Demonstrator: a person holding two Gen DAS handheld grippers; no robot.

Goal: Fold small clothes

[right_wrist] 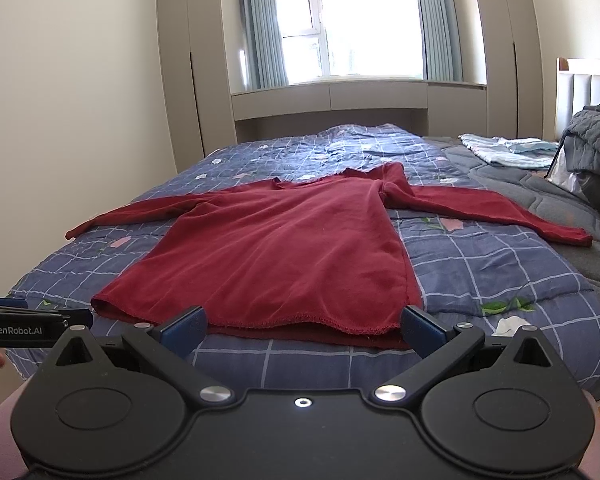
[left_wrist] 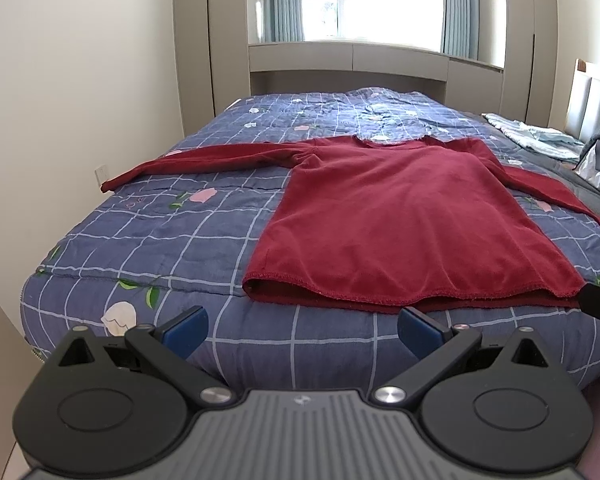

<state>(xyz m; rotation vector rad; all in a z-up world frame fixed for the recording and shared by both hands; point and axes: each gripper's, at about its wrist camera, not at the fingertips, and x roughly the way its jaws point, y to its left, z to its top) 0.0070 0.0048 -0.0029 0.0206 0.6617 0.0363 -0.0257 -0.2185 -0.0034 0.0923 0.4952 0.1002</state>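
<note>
Left gripper (left_wrist: 302, 330): blue-padded fingers spread wide, holding nothing, just short of the hem.
Right gripper (right_wrist: 302, 330): likewise spread, empty.
Dark red long-sleeved knit top (left_wrist: 400, 216): flat, sleeves outstretched, on blue checked floral quilt (left_wrist: 172, 240).

Daylight floods from the blown-out window (left_wrist: 380, 0) — sharp focus throughout, fisheye bending walls, dark vignette at corners.
</note>
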